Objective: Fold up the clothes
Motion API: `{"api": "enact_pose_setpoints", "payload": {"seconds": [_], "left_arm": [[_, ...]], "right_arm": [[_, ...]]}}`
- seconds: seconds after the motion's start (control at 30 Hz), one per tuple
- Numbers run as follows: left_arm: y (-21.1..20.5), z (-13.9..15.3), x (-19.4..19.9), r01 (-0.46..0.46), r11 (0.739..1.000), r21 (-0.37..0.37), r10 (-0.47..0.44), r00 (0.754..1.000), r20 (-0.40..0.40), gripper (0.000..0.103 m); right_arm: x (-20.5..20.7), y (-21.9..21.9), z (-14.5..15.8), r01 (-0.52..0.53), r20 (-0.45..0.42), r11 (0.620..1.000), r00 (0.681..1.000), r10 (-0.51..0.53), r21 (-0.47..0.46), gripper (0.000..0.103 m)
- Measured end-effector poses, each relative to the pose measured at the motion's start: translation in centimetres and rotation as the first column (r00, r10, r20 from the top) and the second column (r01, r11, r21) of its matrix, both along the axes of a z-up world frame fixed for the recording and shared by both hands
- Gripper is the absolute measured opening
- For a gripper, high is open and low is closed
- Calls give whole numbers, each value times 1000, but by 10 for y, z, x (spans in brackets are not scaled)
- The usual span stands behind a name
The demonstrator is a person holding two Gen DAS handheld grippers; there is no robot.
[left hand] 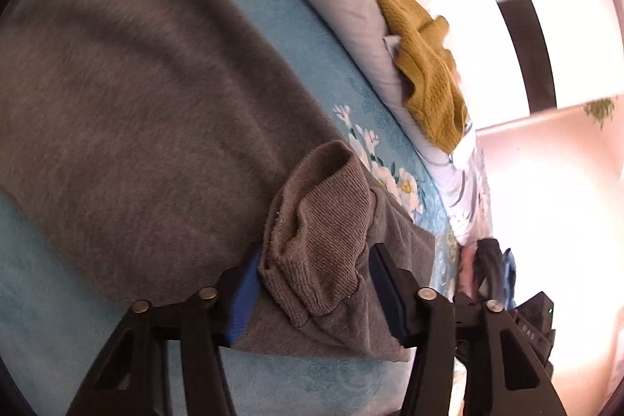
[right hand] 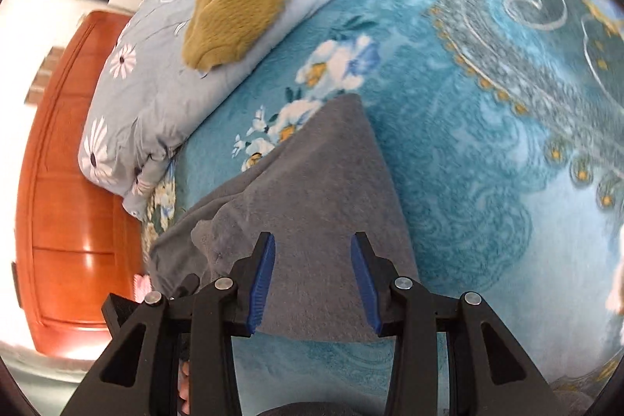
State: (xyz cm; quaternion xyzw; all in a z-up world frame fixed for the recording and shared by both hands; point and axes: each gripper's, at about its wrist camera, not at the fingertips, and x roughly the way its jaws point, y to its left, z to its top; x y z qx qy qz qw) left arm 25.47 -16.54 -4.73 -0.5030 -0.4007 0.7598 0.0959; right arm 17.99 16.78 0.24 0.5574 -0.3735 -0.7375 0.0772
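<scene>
While the grey sweater (left hand: 128, 96) lies spread on the blue blanket (right hand: 487, 104), each gripper works one part of it. On the left wrist view, the left gripper (left hand: 316, 283) has a ribbed cuff (left hand: 316, 221) bunched between its blue pads (left hand: 243, 295); the left pad touches the knit, the right pad appears just clear of it, so a firm clamp cannot be confirmed. The cuff rides above the sweater body, which suggests the sleeve is being carried inward for a fold. On the right wrist view, the right gripper (right hand: 312, 279) has its fingers apart with nothing between them, hovering above a flat grey panel (right hand: 323, 182) whose corner points toward the blanket's far edge. The likely reason for this stance is to pin or smooth the panel, or to take a new hold. A mustard knit (right hand: 234, 10) rests on the pale quilt (right hand: 156, 73) along the far edge of the blanket, well apart from the sweater, presumably awaiting its turn. A wooden cabinet (right hand: 70, 162) stands beyond the bed's edge. Folding appears to be at an early stage.
</scene>
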Motion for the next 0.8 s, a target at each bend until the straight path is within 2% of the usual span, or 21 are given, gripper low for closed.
{"api": "enact_pose_setpoints", "payload": {"seconds": [0.07,0.1,0.13,0.3,0.43,0.57,0.67,0.8], "left_arm": [[2,-1,-1,-9,1000,-17,10,1000,9,36],[2,-1,-1,-18,1000,-21,18,1000,9,25],[1,-1,-1,-27,999,-23,28,1000,8,19],[5,25,-7,-3,1000,-19,2,996,-85,18],[5,51,-9,20,999,-39,-27,984,-178,17],[-18,24,1,-34,996,-84,27,996,-88,18],[-33,-5,8,-91,995,-39,90,996,-13,17],[-31,-7,10,-83,991,-100,81,996,-22,18]], "right_arm": [[0,0,-2,-6,2,1000,1000,6,-8,42],[1,-1,-2,-10,2,1000,1000,10,-13,42],[2,-2,-2,-14,0,1000,1000,14,-16,42],[1,-6,5,-38,-27,999,999,38,-22,42],[-1,-10,13,-56,-58,998,997,55,-26,42],[-3,-22,15,-116,-82,993,990,118,26,42],[-7,-33,-2,-159,-43,985,986,163,72,42],[-10,-37,-20,-183,5,979,983,183,90,42]]}}
